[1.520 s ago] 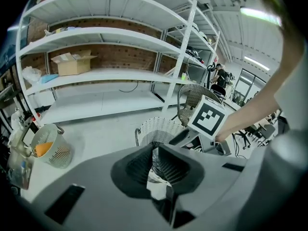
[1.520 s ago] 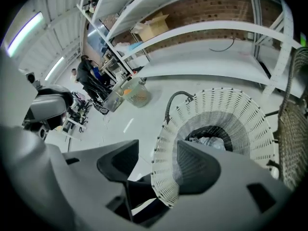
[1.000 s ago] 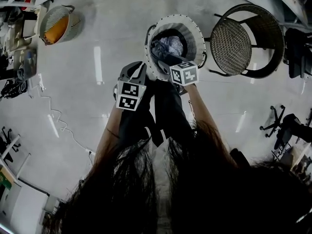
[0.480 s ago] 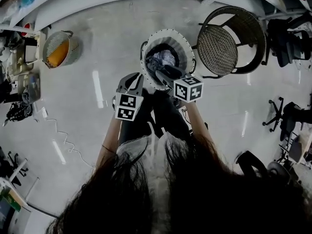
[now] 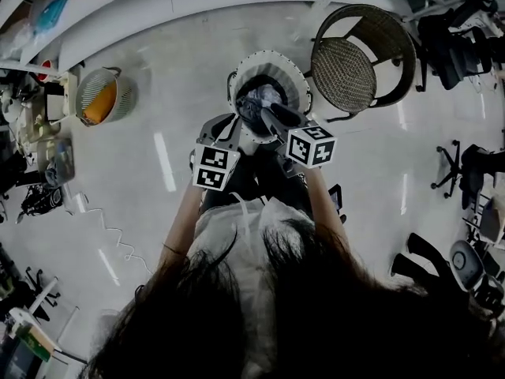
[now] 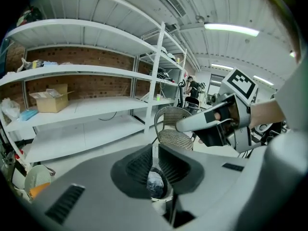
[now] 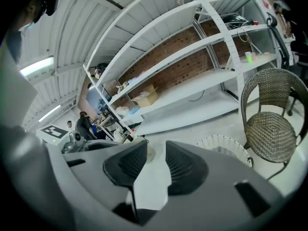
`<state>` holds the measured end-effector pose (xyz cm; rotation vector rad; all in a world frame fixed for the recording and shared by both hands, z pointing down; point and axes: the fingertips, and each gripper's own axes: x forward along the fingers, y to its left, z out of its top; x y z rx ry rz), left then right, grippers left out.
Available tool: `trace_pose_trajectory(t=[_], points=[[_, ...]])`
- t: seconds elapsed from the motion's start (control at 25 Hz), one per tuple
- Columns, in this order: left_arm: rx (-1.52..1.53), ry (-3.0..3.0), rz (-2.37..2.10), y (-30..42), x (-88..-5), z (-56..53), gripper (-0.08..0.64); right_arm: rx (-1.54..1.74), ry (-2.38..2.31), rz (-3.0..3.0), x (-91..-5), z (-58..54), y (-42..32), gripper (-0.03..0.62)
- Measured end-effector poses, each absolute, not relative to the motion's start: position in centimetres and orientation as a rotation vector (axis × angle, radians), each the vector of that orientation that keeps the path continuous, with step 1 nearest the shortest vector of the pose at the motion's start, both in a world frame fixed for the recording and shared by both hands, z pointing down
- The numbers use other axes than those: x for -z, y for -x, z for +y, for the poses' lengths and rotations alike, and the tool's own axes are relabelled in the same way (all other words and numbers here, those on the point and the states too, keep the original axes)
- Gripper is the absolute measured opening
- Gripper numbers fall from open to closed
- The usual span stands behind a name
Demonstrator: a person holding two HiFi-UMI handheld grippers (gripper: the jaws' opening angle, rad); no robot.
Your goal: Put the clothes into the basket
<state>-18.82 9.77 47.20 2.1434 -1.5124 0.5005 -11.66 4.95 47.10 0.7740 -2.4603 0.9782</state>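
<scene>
The white mesh basket (image 5: 296, 73) stands on the floor in front of me, with dark and blue-grey clothes (image 5: 260, 99) piled inside. Both grippers hang above its near rim. My left gripper (image 5: 228, 123) is open by a narrow slit with nothing in it. In the left gripper view (image 6: 153, 153) the basket (image 6: 155, 184) shows through that slit. My right gripper (image 5: 269, 115) is over the basket's near side. Its jaws (image 7: 156, 155) have just been closing and stand apart with nothing between them. The basket (image 7: 224, 146) lies past its right finger.
A wicker chair (image 5: 355, 58) stands just right of the basket. A second basket (image 5: 102, 97) holding something orange sits at the far left. White shelving (image 6: 96, 105) lines the brick wall. Office chairs (image 5: 465, 172) crowd the right side, and a cable (image 5: 102, 227) trails on the floor at left.
Both grippers have lifted away from the basket toward my head. The basket and chair now look smaller and farther below. The clothes stay in the basket.
</scene>
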Motion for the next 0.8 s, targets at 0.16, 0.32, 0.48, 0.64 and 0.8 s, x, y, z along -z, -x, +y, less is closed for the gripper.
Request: trace_pose_trajectory(t=[0.16, 0.32, 0.48, 0.64, 0.8], points=[[-0.495, -2.173, -1.490, 17.4, -46.3, 9.9, 0.048, -0.981, -0.797, -2.457, -45.9, 5.6, 10.2, 0.117], [-0.492, -2.181, -1.481, 16.6, -45.7, 9.8, 0.048, -0.973, -0.797, -2.447, -45.3, 5.9, 9.3, 0.107], [-0.502, -2.200, -1.475, 15.7, -44.9, 9.4, 0.047, -0.972, -0.800, -2.450, -44.7, 5.7, 8.4, 0.097], [-0.506, -2.208, -1.502, 14.6, -44.0, 9.1, 0.048, -0.949, -0.780, -2.464, -44.1, 5.8, 7.3, 0.089], [-0.484, -2.183, -1.554, 13.8, -42.9, 9.8, 0.048, -0.922, -0.749, -2.483, -43.3, 7.1, 6.1, 0.084]])
